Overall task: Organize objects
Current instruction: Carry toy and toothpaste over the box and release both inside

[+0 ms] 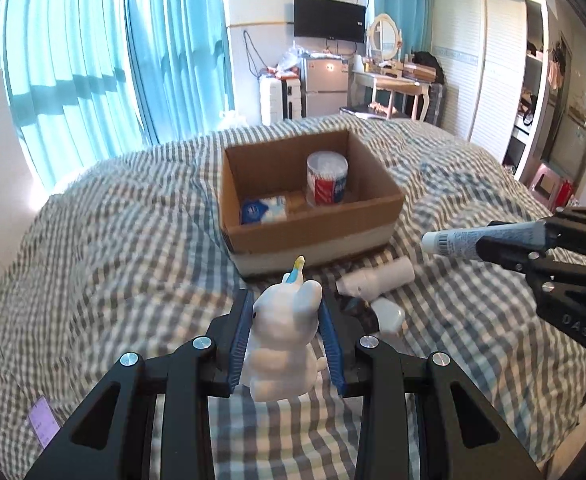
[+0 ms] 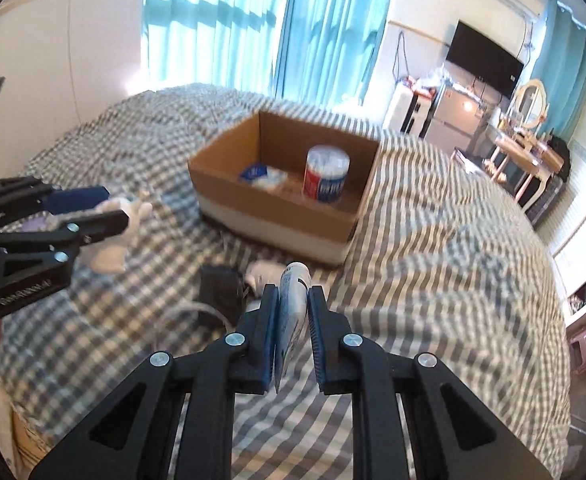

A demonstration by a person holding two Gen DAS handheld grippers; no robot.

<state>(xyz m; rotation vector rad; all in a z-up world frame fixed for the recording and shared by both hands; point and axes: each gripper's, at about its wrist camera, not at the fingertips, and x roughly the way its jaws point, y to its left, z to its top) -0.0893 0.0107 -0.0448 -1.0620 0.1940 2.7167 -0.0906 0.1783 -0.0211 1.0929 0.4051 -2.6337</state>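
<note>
My left gripper is shut on a white unicorn figurine with a blue and yellow horn, held above the bed in front of the cardboard box. My right gripper is shut on a white tube with dark print, also held above the bed; it shows at the right in the left wrist view. The box holds a round clear tub of cotton swabs and a blue and white packet. The left gripper with the figurine also shows in the right wrist view.
The bed has a grey and white checked cover. A white bottle and a white capped item lie on it just right of the figurine. A black pouch lies near them. Curtains, a fridge, a dressing table and a wardrobe stand behind.
</note>
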